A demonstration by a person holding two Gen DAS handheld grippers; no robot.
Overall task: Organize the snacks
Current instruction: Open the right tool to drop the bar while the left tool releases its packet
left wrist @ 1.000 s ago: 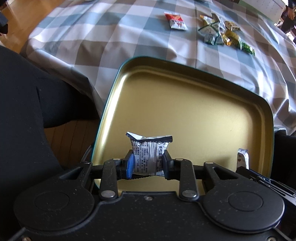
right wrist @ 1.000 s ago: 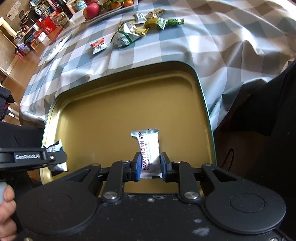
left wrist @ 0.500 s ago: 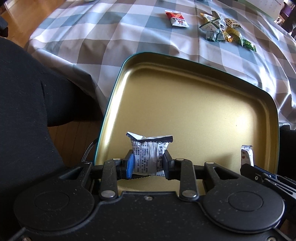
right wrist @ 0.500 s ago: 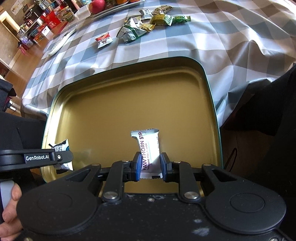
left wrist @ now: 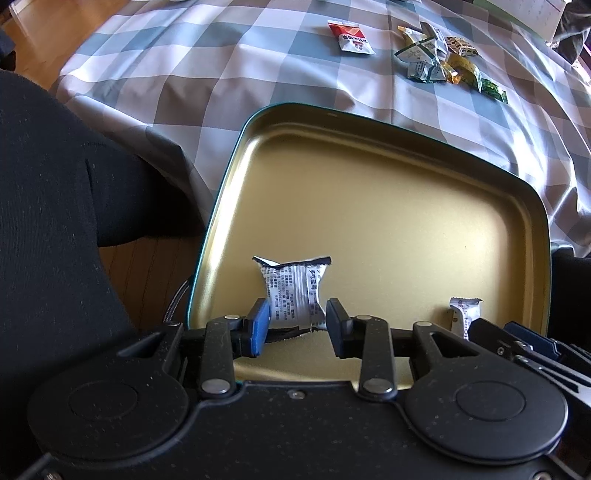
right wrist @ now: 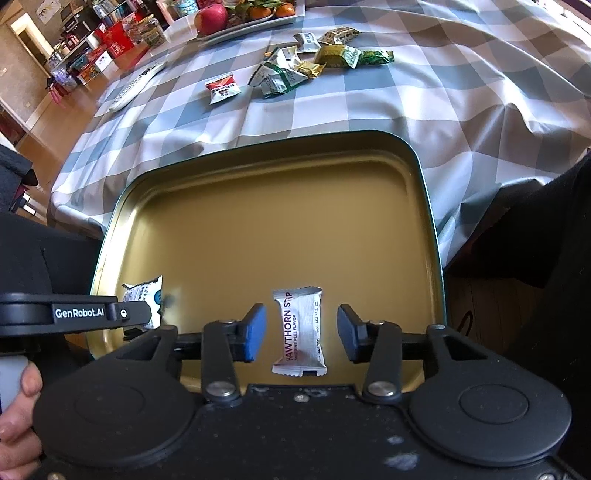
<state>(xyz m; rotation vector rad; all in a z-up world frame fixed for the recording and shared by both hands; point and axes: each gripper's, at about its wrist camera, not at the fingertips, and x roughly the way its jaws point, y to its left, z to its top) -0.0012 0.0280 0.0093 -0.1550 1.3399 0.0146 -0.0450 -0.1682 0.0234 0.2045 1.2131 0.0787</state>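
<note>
My right gripper hangs low over the near edge of the gold tin, which sits at the table's edge just in front of me. Its jaws stand wide apart, with a clear gap on both sides of the white hawthorn strip packet between them, so I grip nothing there. The packet looks loose, either dropping or already lying on the tin floor; I cannot tell which. I hold low because a short drop should keep a light wrapper from bouncing out.

My left gripper points the same way, level and low over the tin's near left part. Its jaws are partly spread; the printed silver packet stands between them, and whether the pads still touch it I cannot tell, though it reads to me as a release under way. In the right view this tool comes in from the left, with my left hand wrapped on its handle.

The rest of the tin floor is bare gold, so this sorting looks barely begun.

Farther off, on the checked tablecloth, a red-and-white packet lies alone. Just beyond it sits a cluster of green and gold wrapped snacks, well apart from the tin; those are what I judge must come next. A fruit plate stands at the far edge.
</note>
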